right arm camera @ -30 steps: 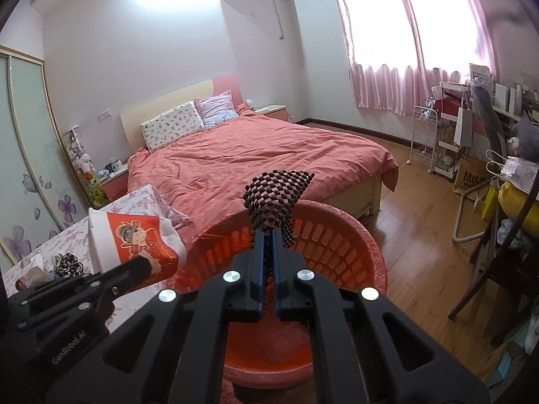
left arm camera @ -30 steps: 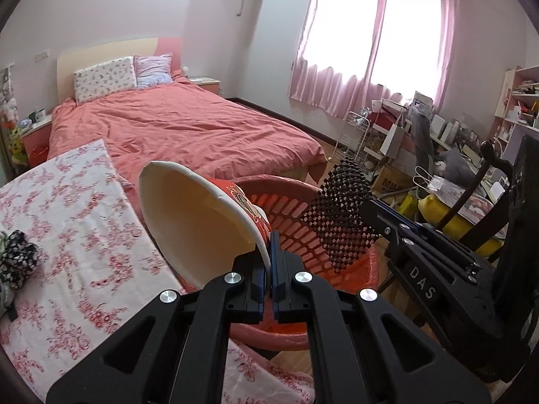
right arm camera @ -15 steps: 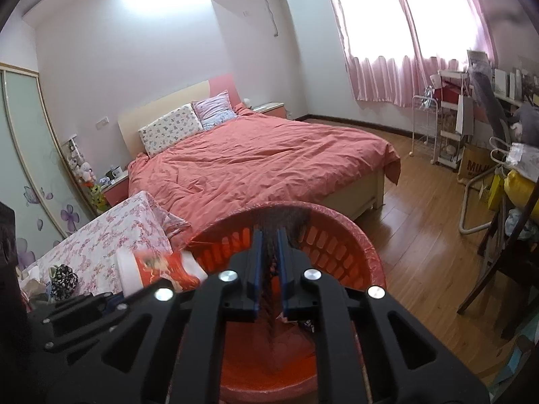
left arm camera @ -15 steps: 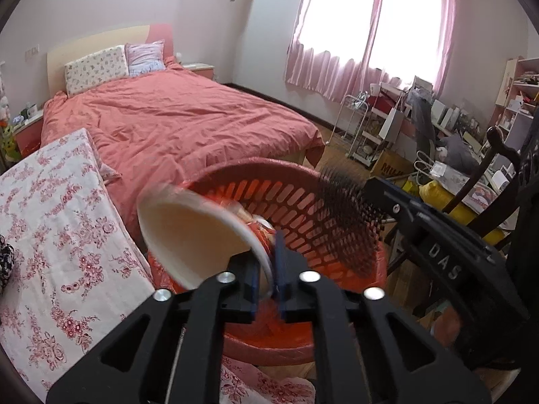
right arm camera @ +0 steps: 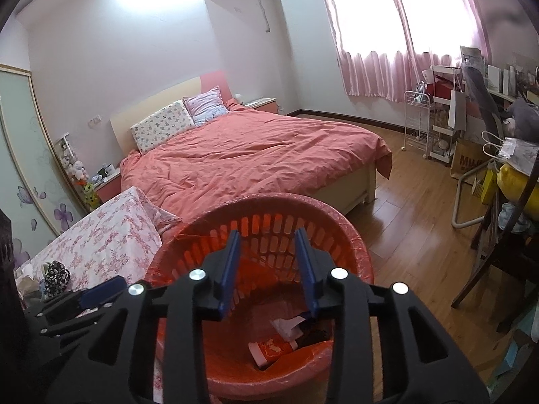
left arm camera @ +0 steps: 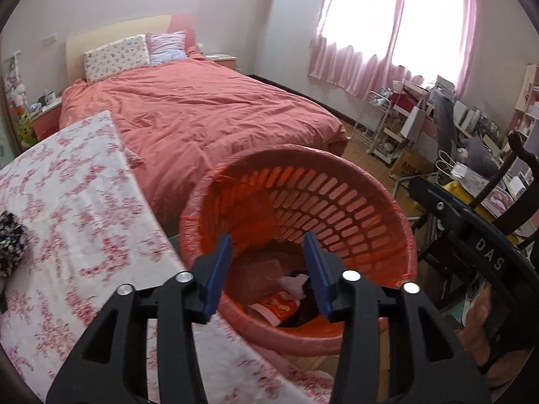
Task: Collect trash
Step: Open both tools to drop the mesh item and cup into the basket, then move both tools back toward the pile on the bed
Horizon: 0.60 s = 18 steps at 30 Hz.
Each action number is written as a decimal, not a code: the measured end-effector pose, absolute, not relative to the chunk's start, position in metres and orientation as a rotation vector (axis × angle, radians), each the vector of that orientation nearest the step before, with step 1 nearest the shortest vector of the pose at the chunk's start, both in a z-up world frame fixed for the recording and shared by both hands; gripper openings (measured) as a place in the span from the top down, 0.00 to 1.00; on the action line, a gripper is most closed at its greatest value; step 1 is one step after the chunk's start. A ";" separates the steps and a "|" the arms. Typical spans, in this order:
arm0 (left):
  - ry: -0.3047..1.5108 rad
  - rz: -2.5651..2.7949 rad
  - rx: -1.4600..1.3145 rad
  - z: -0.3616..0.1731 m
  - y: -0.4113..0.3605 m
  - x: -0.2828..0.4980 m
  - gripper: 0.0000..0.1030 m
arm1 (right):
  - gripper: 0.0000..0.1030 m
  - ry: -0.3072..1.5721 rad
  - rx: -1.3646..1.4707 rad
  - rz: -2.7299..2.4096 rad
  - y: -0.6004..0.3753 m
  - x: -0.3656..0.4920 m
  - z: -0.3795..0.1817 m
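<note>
A red slotted trash basket (left arm camera: 337, 195) lined with a red bag stands on the floor beside the table; it also shows in the right wrist view (right arm camera: 269, 212). In it lie a red-and-white paper cup (left arm camera: 276, 308) (right arm camera: 273, 348), a dark checkered wrapper (right arm camera: 315, 333) and crumpled white paper (right arm camera: 286, 323). My left gripper (left arm camera: 267, 269) is open and empty above the basket's near rim. My right gripper (right arm camera: 267, 266) is open and empty above the basket. The right gripper's body (left arm camera: 471, 235) shows at the right of the left wrist view.
A table with a pink floral cloth (left arm camera: 67, 208) is left of the basket, with a black patterned bundle (left arm camera: 10, 249) on it. A bed with a salmon cover (left arm camera: 202, 118) lies behind. A dark chair (right arm camera: 505, 252) and cluttered shelves (right arm camera: 444, 114) stand on the right.
Both grippers opened. The paper cup left my left gripper and the checkered wrapper left my right gripper; both now lie in the basket.
</note>
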State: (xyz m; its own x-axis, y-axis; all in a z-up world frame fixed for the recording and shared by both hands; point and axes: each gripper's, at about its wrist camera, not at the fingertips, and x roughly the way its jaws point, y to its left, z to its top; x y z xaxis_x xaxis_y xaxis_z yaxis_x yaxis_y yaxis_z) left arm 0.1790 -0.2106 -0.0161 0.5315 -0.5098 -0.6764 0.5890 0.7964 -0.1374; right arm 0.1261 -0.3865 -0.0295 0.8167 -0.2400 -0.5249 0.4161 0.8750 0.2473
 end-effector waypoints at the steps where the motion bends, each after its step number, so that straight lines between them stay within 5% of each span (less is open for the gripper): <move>1: 0.765 -0.645 0.108 -0.014 -0.205 0.178 0.53 | 0.65 0.504 0.357 -0.359 -0.384 0.125 -0.028; 18: 0.733 -0.297 0.057 -0.001 -0.047 0.172 0.33 | 0.51 0.556 0.236 -0.186 -0.266 0.145 -0.005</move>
State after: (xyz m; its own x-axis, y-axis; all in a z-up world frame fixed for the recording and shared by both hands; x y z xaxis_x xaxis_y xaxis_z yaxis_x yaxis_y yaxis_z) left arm 0.1720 -0.0469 -0.0009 0.7033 -0.2470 -0.6666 0.2866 0.9566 -0.0521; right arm 0.1447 -0.2659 -0.0047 0.8340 -0.1104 -0.5406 0.2371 0.9564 0.1705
